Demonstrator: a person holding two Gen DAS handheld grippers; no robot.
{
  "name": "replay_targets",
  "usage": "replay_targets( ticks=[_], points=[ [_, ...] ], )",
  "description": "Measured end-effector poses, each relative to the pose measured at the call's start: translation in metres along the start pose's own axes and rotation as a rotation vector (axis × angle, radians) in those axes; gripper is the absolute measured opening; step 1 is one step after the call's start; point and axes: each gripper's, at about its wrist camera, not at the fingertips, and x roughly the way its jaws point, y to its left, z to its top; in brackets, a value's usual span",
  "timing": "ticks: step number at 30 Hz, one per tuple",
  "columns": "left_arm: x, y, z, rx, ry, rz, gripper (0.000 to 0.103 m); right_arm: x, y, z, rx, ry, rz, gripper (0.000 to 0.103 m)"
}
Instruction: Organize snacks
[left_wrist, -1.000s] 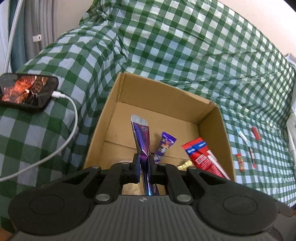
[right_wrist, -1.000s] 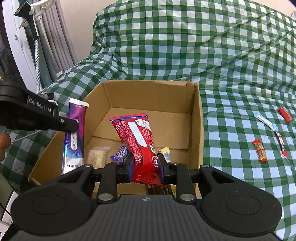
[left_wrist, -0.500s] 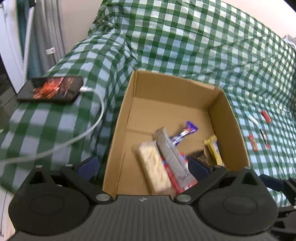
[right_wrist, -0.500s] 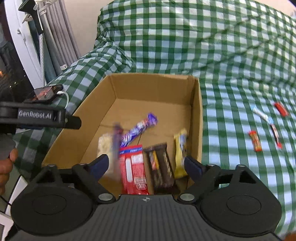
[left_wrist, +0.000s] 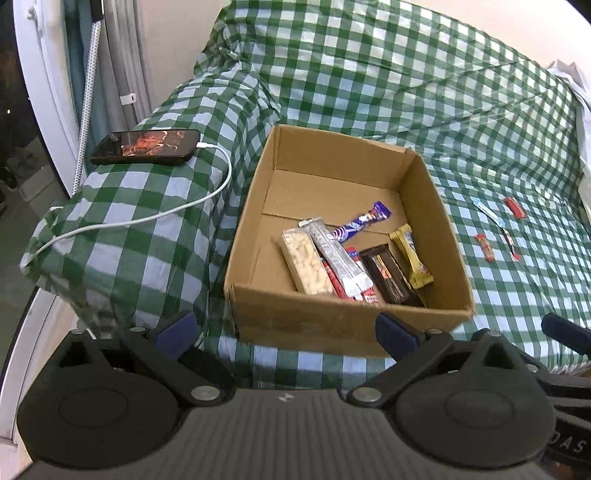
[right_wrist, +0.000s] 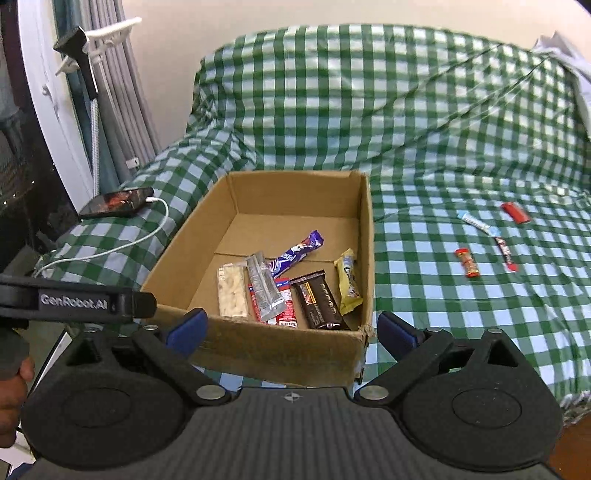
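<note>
Cardboard box (right_wrist: 258, 347) just ahead of both grippers, now holding six wrapped snacks. Left gripper (left_wrist: 284, 328): jaws spread wide and empty, its silver-backed packet (left_wrist: 338, 258) released onto the pile a second ago. Right gripper (right_wrist: 291, 328): jaws opening, nothing between them, its red packet (right_wrist: 286, 306) dropped beside the dark chocolate bar (right_wrist: 319, 304). Four small snacks (right_wrist: 487, 240) remain on the checked cloth (right_wrist: 443, 314), ahead and right of the box; these probably come next.
</note>
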Motion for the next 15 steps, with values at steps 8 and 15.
replay_targets(
  ticks=[8,15],
  points=[
    [-0.023,-0.010,-0.021,0.031,-0.025,0.012,0.103,-0.032,-0.005,-0.013,-0.033,-0.060,-0.002,0.100],
    [-0.039,-0.013,-0.030,0.045,-0.048,0.014,0.103,-0.048,-0.002,-0.017,-0.040,-0.091,0.001,0.101]
  ],
)
